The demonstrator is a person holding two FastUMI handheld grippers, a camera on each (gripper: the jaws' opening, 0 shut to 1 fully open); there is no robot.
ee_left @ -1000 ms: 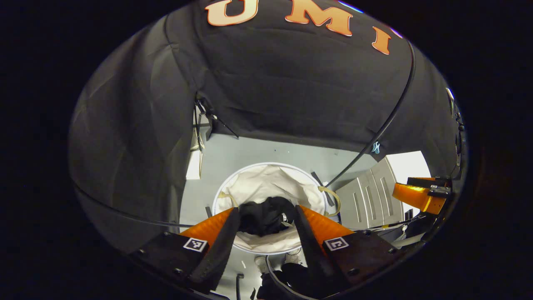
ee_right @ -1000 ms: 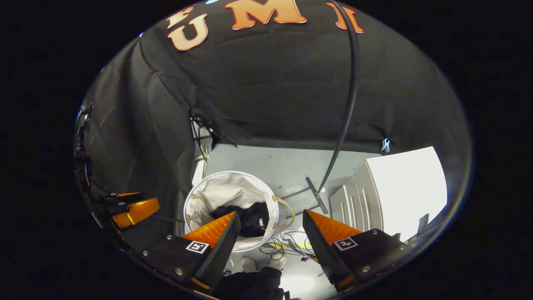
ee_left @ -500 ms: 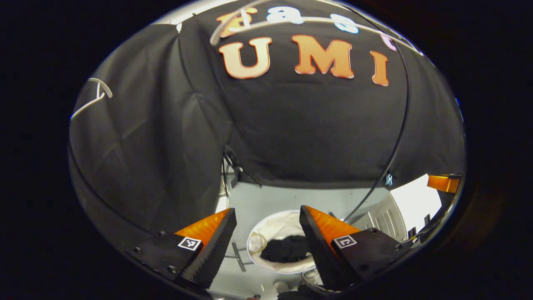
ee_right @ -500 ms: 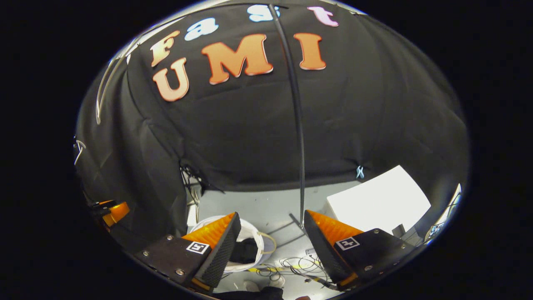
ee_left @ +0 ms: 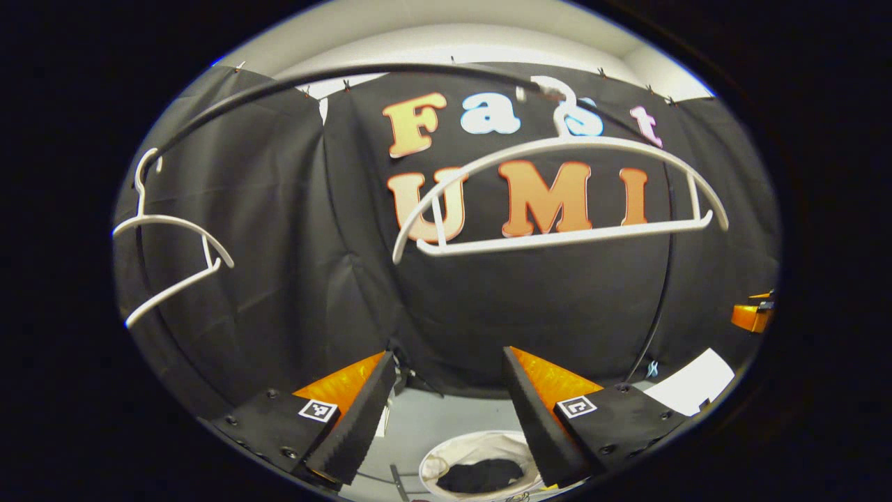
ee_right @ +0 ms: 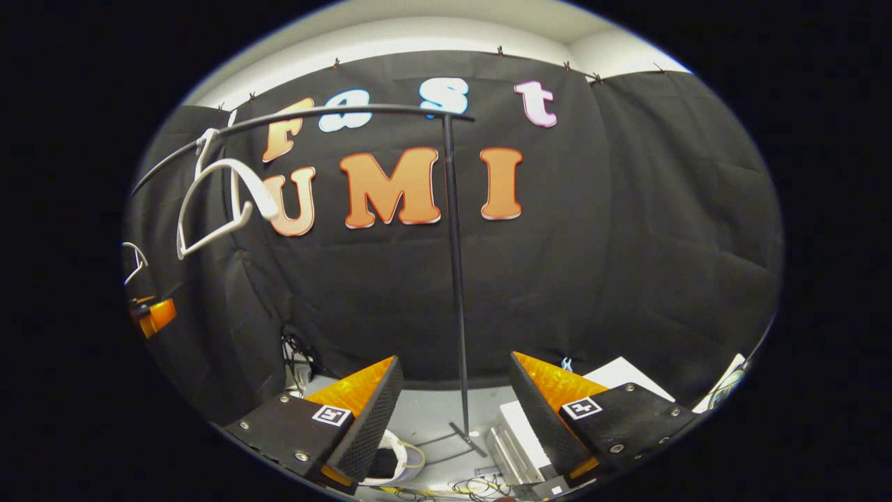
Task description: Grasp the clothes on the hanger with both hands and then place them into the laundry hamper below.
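A bare white hanger [ee_left: 557, 199] hangs from the black rail [ee_left: 348, 73] straight ahead in the left gripper view; in the right gripper view the same hanger [ee_right: 216, 199] hangs at the upper left. The white laundry hamper [ee_left: 463, 450] stands on the floor below, with dark clothes [ee_left: 481, 475] lying inside. My left gripper [ee_left: 446, 411] is open and empty, raised well above the hamper. My right gripper [ee_right: 453, 415] is also open and empty. The hamper [ee_right: 398, 459] peeks out behind the right gripper's left finger.
A second bare white hanger [ee_left: 171, 261] hangs at the rail's left end. The rack's upright pole [ee_right: 454, 279] stands on the grey floor. A white ribbed box [ee_right: 512, 446] and loose cables [ee_right: 474, 488] lie at the right of the pole's foot.
Both grippers have risen and tilted up from the hamper, so the rail and bare hangers have come into view. The clothes stay in the hamper. Both grippers remain open.
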